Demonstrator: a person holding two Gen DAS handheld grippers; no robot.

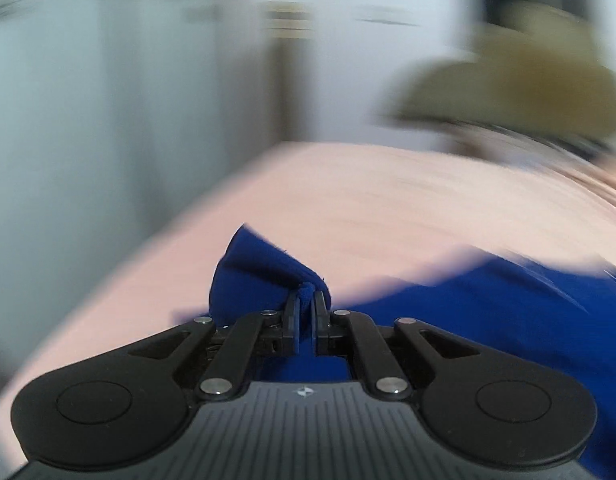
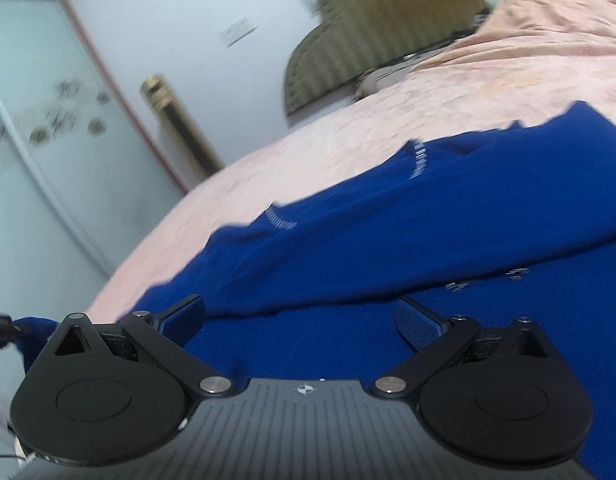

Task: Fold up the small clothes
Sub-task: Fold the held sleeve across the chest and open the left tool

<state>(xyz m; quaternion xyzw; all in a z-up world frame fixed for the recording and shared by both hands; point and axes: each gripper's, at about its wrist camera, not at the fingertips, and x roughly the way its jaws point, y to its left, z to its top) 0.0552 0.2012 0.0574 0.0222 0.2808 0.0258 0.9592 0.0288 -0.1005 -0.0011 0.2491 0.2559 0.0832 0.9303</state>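
Note:
A royal-blue knitted garment lies spread on a pink bedspread. In the left wrist view my left gripper is shut on a bunched corner of the blue garment, lifted off the bed, while the rest of the cloth trails to the right. The view around it is blurred by motion. In the right wrist view my right gripper stands open just above the garment, its fingers spread wide with nothing pinched between them. A fold of blue cloth crosses right in front of its fingertips.
An olive quilted pillow lies at the head of the bed, also seen as an olive pillow. A white wall and a glass-fronted cabinet stand beyond the bed's left edge. The pink bedspread stretches ahead of the garment.

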